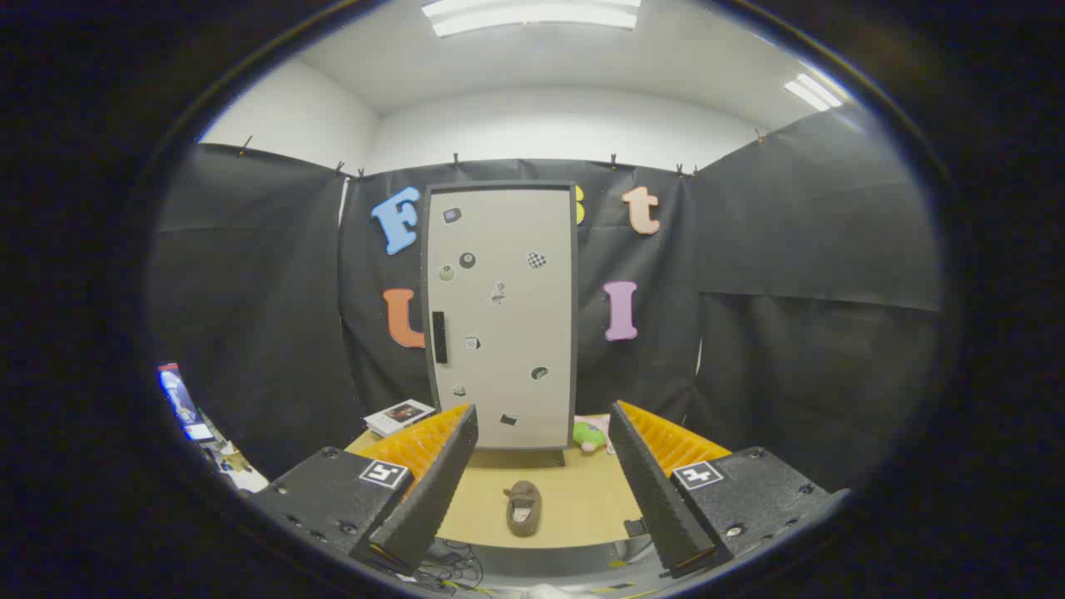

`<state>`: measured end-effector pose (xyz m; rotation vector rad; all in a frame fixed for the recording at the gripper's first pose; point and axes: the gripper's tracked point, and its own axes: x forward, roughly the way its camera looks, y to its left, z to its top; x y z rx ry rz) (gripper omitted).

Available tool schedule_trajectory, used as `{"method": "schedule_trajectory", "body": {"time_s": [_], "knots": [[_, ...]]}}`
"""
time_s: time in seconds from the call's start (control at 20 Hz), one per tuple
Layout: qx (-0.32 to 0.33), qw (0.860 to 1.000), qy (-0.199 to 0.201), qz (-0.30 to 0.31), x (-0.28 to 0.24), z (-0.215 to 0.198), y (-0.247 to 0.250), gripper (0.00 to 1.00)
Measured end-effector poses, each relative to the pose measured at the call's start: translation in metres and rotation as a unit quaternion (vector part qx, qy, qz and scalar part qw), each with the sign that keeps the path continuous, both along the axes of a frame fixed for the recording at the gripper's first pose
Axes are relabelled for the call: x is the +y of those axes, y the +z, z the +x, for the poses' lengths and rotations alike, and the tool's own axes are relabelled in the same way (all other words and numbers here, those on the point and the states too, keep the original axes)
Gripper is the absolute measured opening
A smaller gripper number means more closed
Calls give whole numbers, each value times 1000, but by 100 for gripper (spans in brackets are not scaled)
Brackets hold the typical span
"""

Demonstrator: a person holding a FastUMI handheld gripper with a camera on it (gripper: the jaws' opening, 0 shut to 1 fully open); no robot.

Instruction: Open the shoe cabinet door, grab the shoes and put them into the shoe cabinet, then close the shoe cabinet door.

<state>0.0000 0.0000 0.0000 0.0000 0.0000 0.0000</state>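
The shoe cabinet point(499, 316) stands upright at the back of the wooden table point(582, 499), its pale door shut, a dark handle point(439, 337) on the door's left side and small stickers over it. A brown slipper point(523, 507) lies on the table in front of the cabinet, between and beyond my fingers. My gripper point(545, 433) is open, held back from the table's near edge, with nothing between the fingers.
A green and pink soft toy point(592, 433) sits by the cabinet's lower right corner. A small booklet point(399, 414) lies on the table's left side. Cables point(453, 566) hang below the table's front edge. Clutter point(200, 420) stands at the far left.
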Motion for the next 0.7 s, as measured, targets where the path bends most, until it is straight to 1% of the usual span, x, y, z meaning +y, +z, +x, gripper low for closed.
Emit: {"method": "schedule_trajectory", "body": {"time_s": [0.1,0.35,0.7], "knots": [[-3,1000,-1,3,4,3,2,100],[-14,1000,-10,-14,10,5,9,100],[-12,1000,-7,-16,17,5,11,100]]}}
